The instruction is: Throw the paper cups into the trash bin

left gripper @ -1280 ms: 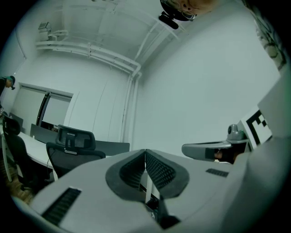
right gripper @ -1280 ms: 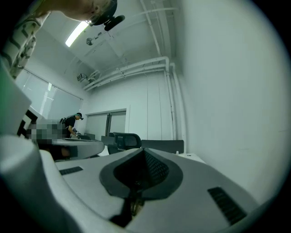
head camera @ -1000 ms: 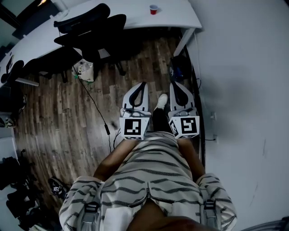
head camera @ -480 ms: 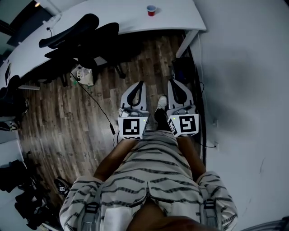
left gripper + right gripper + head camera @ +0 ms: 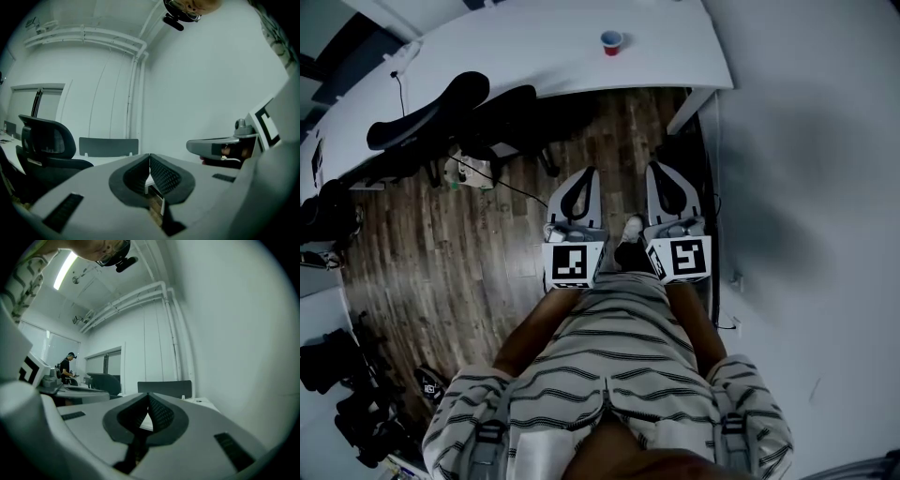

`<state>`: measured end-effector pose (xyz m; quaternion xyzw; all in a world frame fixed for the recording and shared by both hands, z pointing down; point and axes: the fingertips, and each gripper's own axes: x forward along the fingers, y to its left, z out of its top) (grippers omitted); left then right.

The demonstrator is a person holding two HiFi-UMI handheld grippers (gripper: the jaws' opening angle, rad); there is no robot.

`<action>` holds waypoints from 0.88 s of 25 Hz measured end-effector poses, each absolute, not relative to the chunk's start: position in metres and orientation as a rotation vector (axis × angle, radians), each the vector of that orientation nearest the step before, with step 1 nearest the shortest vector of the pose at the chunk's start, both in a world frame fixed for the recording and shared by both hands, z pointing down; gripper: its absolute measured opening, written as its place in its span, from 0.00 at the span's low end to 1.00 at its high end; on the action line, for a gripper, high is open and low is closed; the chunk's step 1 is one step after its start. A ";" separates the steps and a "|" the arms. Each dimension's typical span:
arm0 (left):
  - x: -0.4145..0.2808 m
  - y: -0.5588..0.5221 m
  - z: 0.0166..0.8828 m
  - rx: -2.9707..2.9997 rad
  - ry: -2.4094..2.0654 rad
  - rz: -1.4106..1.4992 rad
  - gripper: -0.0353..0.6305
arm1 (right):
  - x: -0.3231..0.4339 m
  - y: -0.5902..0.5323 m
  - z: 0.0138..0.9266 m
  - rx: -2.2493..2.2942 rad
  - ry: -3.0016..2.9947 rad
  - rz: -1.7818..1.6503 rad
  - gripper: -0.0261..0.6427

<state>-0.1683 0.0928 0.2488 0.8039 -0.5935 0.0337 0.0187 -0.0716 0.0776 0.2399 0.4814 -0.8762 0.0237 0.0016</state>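
Observation:
A red paper cup (image 5: 611, 42) stands on the white desk (image 5: 544, 47) at the far end of the head view. My left gripper (image 5: 590, 172) and right gripper (image 5: 654, 167) are held side by side in front of my body, over the wooden floor, well short of the desk. Both are shut with nothing between their tips. In the left gripper view the left gripper (image 5: 149, 155) has its tips touching, and the right gripper's side (image 5: 220, 146) shows at the right. The right gripper (image 5: 148, 394) is likewise closed and empty. No trash bin is identifiable.
Black office chairs (image 5: 450, 117) stand tucked at the desk's left part, with a cable (image 5: 502, 220) trailing over the floor. A white wall (image 5: 806, 187) runs along the right. Dark items (image 5: 342, 394) lie at the lower left. A person (image 5: 65, 366) stands far off in the right gripper view.
The view has advanced toward the desk: the cup and desk edge sit lower and nearer in the frame. Both grippers stay shut and side by side.

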 end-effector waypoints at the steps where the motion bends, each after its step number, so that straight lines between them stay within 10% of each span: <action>1: -0.167 0.083 0.248 2.490 -1.846 0.106 0.09 | -0.071 0.067 0.238 1.501 -2.753 0.073 0.05; 22: -0.148 -0.056 0.270 2.403 -1.869 0.186 0.09 | -0.058 -0.069 0.267 1.403 -2.767 0.167 0.05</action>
